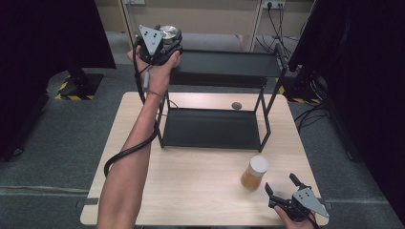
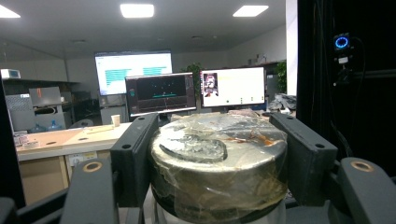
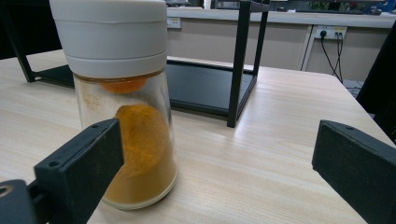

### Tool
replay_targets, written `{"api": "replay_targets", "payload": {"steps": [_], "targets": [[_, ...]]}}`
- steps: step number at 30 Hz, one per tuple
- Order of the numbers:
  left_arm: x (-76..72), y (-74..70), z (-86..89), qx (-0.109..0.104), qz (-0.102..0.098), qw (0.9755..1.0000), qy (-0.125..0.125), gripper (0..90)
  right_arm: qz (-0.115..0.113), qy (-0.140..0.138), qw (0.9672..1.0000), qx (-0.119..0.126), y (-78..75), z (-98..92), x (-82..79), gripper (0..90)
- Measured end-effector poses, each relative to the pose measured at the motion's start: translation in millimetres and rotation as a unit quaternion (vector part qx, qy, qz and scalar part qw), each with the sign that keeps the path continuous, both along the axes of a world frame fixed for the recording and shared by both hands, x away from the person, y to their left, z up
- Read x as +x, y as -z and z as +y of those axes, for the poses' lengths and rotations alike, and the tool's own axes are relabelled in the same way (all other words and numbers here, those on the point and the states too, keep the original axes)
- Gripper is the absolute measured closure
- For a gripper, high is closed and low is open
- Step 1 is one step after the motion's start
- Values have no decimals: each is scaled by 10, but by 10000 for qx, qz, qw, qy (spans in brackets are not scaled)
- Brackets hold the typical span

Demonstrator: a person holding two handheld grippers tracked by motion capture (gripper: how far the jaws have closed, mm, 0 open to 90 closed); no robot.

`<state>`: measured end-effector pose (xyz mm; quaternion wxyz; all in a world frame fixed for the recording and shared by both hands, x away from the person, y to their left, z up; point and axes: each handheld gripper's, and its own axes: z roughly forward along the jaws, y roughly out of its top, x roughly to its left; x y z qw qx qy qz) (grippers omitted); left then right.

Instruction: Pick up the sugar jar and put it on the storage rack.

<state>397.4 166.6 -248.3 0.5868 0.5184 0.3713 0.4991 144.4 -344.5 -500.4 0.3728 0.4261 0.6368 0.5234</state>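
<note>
Gripping a round metal tin (image 2: 218,163) between the left gripper's (image 1: 159,42) flat black fingers (image 2: 135,158), we hold it in the air at the far left, level with the top shelf of the black metal rack (image 1: 224,67). The tin is squat and cylindrical, its dull silvery lid wrapped in crinkled clear film with a recessed ring-pull shape on top; the fingers pinch it from both sides, pads flat against its wall.

Our right gripper (image 1: 285,187) sits at the near right corner of the worktop (image 1: 200,191), a pale wood-grain surface with rounded corners. Its fingers are spread wide and hold nothing. Just left of them, partly behind the left finger in the right gripper view, stands a glass spice jar (image 3: 130,140): a clear cylinder holding orange-brown powder heaped against one side, capped by a smooth, matte white plastic lid. The jar stands upright on the worktop, in front of the rack's right side.

The rack has thin square-section legs and two flat, dark trays, the lower one resting on the worktop.
</note>
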Motion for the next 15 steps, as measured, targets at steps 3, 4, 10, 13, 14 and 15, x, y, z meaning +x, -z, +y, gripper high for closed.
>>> {"api": "replay_targets", "payload": {"steps": [3, 4, 10, 13, 14, 15], "targets": [[35, 16, -20, 51, 42, 10000, -40, 350, 0, -3, 10000, 0, 0, -1, -1, 24], [46, 22, -23, 22, 76, 10000, -33, 350, 0, -3, 10000, 7, 1, -3, -2, 24], [78, 15, -34, -58, 148, 9999, -43, 349, 2, -18, 10000, -2, -1, -5, -1, 24], [89, 13, -32, -44, 157, 9999, -38, 348, 2, -17, 10000, -6, -1, -3, -3, 24], [94, 1, -26, -38, 191, 9998, -9, 347, 4, -19, 10000, -7, -2, -3, -3, 24], [98, -4, -26, -59, 222, 9997, 7, 346, 4, -19, 10000, -11, -2, -2, -2, 23]]}}
